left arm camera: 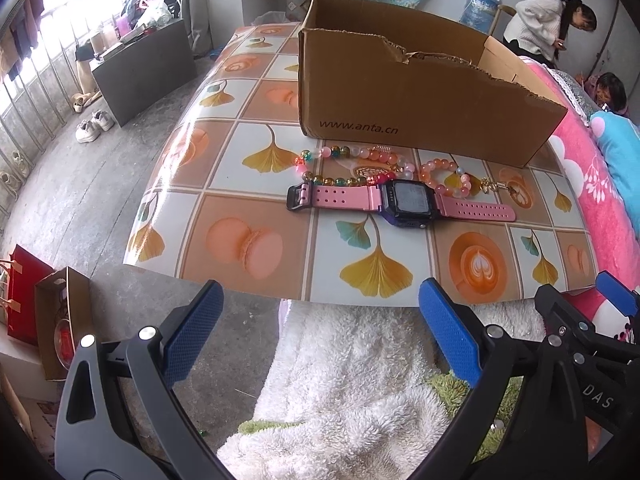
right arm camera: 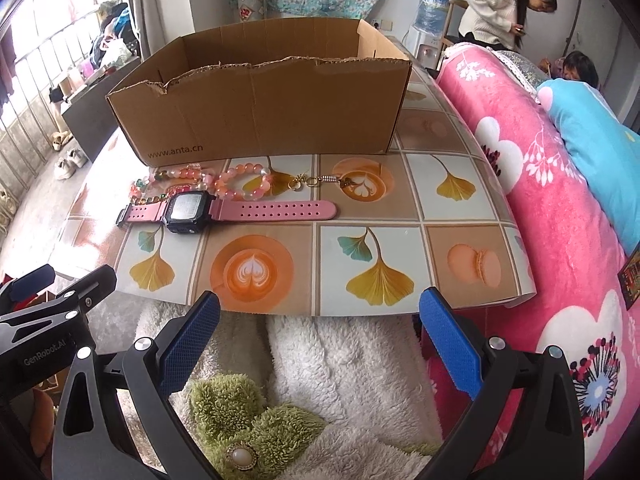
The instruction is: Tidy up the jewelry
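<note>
On the surface (right arm camera: pixel 400 208), just near the cardboard box (right arm camera: pixel 260 116), I log pink watch (right arm camera: pixel 188 210) touching tangled bead bracelets (right arm camera: pixel 240 182); both grippers, left (left arm camera: pixel 320 336) and right (right arm camera: pixel 320 336), fingers spread, empty; risk: lifting the watch could drag beads along.

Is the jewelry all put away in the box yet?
Not yet. The watch, bead bracelets and gold chain lie on the table before the cardboard box. Both tongs, left and right, are open and empty. Everything remains.
</note>
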{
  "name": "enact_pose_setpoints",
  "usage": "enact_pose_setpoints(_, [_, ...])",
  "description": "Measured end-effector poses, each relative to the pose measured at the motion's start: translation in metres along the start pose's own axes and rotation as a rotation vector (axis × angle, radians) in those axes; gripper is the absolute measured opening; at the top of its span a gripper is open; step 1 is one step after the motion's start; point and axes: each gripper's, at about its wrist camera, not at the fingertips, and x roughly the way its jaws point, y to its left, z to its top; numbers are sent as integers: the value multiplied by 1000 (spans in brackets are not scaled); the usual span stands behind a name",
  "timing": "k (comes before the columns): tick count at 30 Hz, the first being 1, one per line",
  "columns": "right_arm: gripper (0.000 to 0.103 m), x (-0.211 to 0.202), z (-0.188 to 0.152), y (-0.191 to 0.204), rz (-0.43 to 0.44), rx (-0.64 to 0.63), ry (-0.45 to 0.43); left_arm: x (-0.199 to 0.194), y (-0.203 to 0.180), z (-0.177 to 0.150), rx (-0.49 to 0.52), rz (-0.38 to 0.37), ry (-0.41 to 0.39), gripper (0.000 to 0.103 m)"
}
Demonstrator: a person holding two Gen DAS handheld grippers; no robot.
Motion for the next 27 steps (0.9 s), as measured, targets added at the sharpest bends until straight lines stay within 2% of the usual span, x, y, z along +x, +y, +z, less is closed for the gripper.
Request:
enact_pose_setpoints(13, [98, 3, 0, -8, 4, 16, 4, 6, 3, 3, -3, 31, 11, 95])
enact_pose_setpoints(19, [98, 8, 1, -11, 9, 13, -5, 16, 8, 7, 5, 68, 15, 95])
enact_pose_setpoints(27, [97, 28, 8, -7, 25, -54, -8, 43, 8, 22, 72, 113, 40, 95])
